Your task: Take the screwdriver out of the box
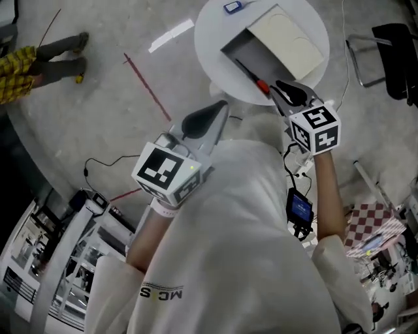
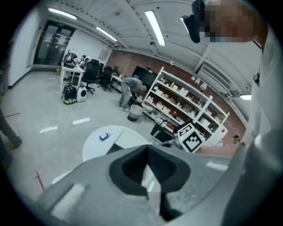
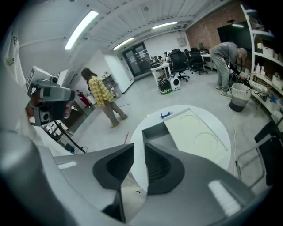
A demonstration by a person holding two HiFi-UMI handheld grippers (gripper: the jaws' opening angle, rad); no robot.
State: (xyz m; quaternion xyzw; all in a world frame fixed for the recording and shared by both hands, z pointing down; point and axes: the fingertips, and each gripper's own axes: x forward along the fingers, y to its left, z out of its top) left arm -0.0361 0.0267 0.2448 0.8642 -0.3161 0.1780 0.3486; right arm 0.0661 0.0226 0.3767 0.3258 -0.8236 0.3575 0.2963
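One screwdriver (image 1: pixel 253 78) lies in the box (image 1: pixel 236 48) beside the right gripper (image 1: pixel 279 88).

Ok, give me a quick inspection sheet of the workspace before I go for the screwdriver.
Surface: round white table, mostly bare.
Job's things: screwdriver, red handle, lying in the open grey box.
Clutter: small blue item on the table.
Grippers: left tongs together, empty; right tongs apart, empty, close to the screwdriver.
Cables: black cable on the floor.
Surroundings: person in yellow shirt, shelves.
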